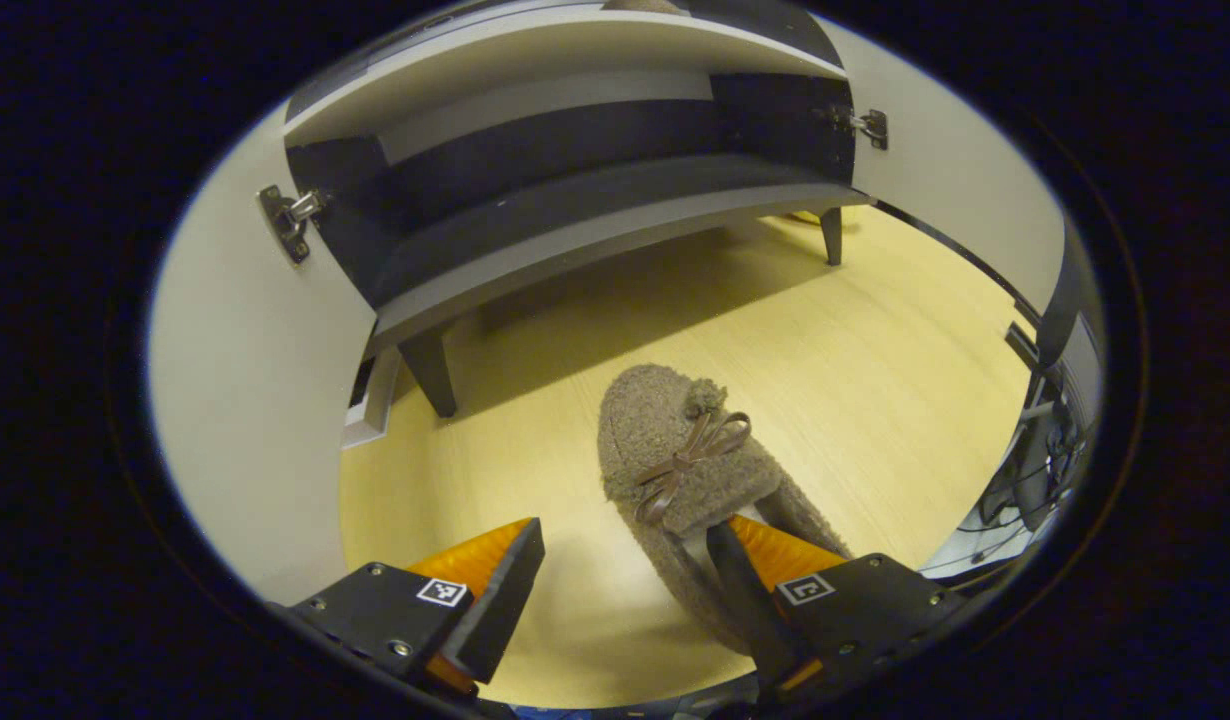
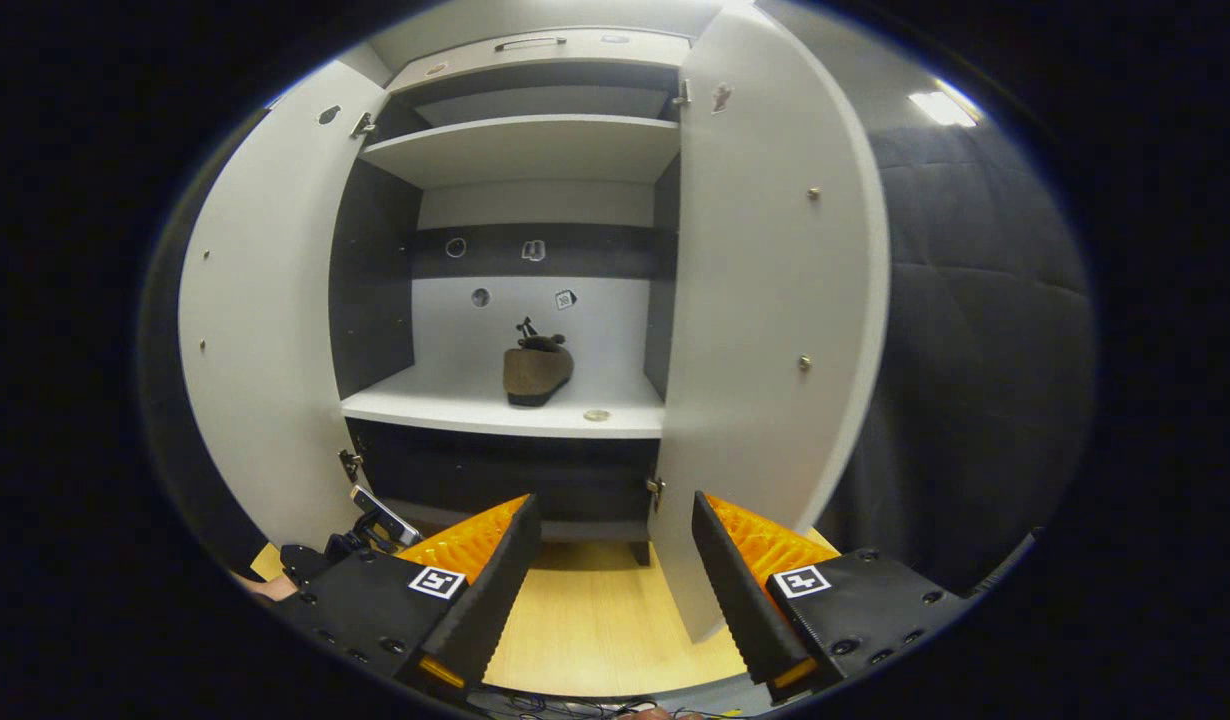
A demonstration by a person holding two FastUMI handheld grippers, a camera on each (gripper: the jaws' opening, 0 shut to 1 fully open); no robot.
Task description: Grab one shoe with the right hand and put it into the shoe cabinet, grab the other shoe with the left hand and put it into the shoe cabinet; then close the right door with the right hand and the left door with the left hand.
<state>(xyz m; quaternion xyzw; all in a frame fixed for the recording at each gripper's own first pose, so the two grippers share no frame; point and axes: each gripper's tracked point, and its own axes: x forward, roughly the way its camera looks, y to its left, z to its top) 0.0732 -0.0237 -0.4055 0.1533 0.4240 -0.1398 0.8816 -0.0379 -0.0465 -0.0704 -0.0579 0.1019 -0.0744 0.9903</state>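
Observation:
A fuzzy brown shoe [image 1: 675, 450] with a bow lies on the wooden floor [image 1: 875, 380] in front of the shoe cabinet [image 1: 575, 235]. My left gripper [image 1: 625, 528] is open at the shoe's heel end. One finger [image 1: 740, 590] sits at the shoe's opening, the other finger [image 1: 500, 590] is out over bare floor, and the shoe's near side wall lies between them. The second brown shoe [image 2: 537, 372] stands on the white middle shelf [image 2: 445, 405] inside the cabinet. My right gripper [image 2: 613, 503] is open and empty, well back from the cabinet and facing it.
Both cabinet doors stand open: the left door [image 2: 265, 330] and the right door [image 2: 765, 300]. The cabinet stands on dark legs [image 1: 430, 370]. A small round disc [image 2: 597, 414] lies on the shelf edge. Dark equipment and cables [image 1: 1045, 450] stand on the floor at the right.

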